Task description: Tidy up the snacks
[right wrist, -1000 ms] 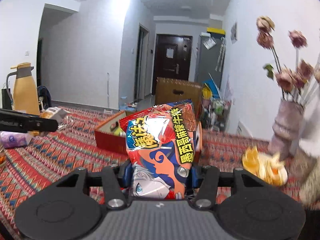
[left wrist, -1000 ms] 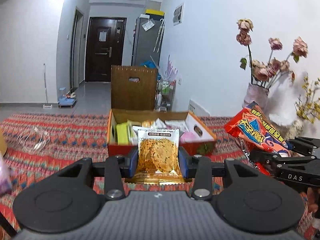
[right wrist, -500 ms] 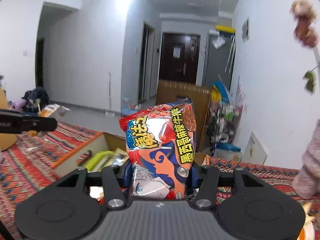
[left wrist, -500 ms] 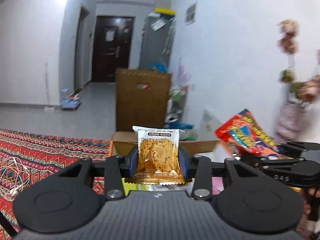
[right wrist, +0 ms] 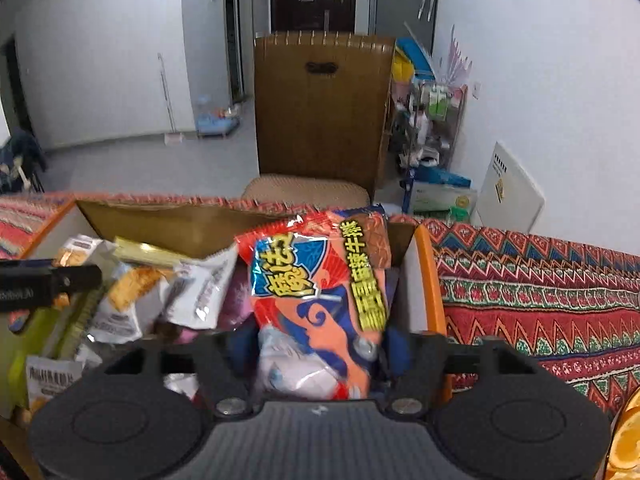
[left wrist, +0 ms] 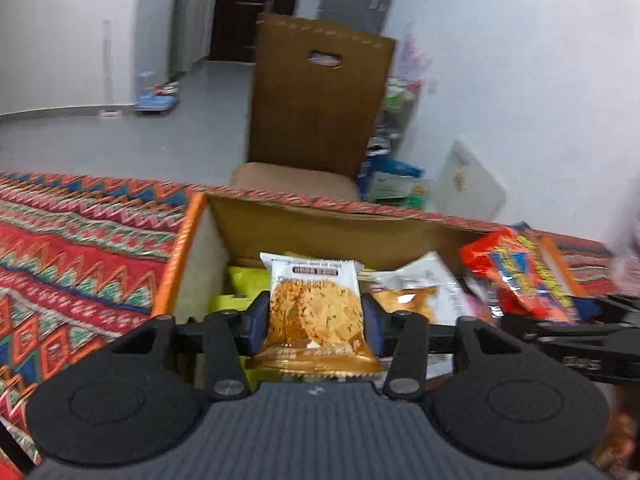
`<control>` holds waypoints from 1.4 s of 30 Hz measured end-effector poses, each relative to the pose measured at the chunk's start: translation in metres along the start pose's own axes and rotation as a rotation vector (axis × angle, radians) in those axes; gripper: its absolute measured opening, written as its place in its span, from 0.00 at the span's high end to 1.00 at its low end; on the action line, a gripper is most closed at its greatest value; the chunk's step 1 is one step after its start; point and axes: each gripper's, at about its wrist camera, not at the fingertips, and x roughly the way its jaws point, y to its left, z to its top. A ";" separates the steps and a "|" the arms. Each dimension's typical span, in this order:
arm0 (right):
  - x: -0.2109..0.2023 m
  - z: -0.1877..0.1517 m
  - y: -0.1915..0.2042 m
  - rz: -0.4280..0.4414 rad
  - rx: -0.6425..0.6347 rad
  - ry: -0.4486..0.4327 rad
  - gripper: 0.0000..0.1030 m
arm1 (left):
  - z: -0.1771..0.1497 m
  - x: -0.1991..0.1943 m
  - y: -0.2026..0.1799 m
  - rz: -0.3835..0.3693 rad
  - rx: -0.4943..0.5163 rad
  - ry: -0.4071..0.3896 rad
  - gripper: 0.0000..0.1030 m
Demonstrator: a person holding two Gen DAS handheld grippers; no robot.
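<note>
Above the cardboard box point(left wrist: 308, 220), left gripper point(left wrist: 316, 316) clamps a light, breakable cookie packet point(left wrist: 316, 304); right gripper point(right wrist: 320, 344) squeezes a soft, slippery red snack bag point(right wrist: 320, 280).

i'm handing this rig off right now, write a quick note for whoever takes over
Left hand-held gripper: shut on the cookie packet, held upright over the left part of the cardboard box.
Right hand-held gripper: shut on the red snack bag, held over the right end of the box, beside its orange wall.
Done: several snack packets already lie in the box.
Left: lower and release both items into the box. Whether more snacks wait outside it cannot be seen.
</note>
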 end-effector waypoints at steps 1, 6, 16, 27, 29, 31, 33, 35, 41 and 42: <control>0.001 -0.001 0.002 -0.004 -0.009 0.004 0.30 | -0.002 0.001 0.000 -0.013 0.020 0.006 0.37; 0.008 0.002 0.007 -0.013 -0.043 0.033 0.23 | -0.004 0.003 -0.010 0.021 0.074 0.018 0.25; -0.040 0.000 0.000 -0.021 0.007 0.007 0.20 | 0.002 -0.053 -0.011 0.055 0.085 -0.001 0.22; -0.173 0.003 0.002 -0.033 0.002 -0.107 0.19 | 0.000 -0.183 -0.030 0.077 0.111 -0.100 0.16; -0.201 -0.003 0.003 -0.036 0.005 -0.131 0.19 | -0.005 -0.210 -0.035 0.071 0.114 -0.130 0.13; -0.231 -0.012 0.005 -0.034 0.003 -0.161 0.18 | -0.012 -0.239 -0.041 0.062 0.127 -0.155 0.08; -0.258 -0.022 0.007 -0.035 -0.005 -0.187 0.18 | -0.023 -0.269 -0.049 0.052 0.143 -0.190 0.06; -0.285 -0.035 0.011 -0.034 -0.016 -0.213 0.15 | -0.034 -0.295 -0.055 0.046 0.152 -0.220 0.03; -0.352 -0.087 0.019 -0.034 -0.053 -0.288 0.08 | -0.086 -0.374 -0.071 0.025 0.152 -0.284 0.00; -0.362 -0.098 0.021 -0.031 -0.060 -0.296 0.08 | -0.095 -0.386 -0.072 0.019 0.157 -0.297 0.00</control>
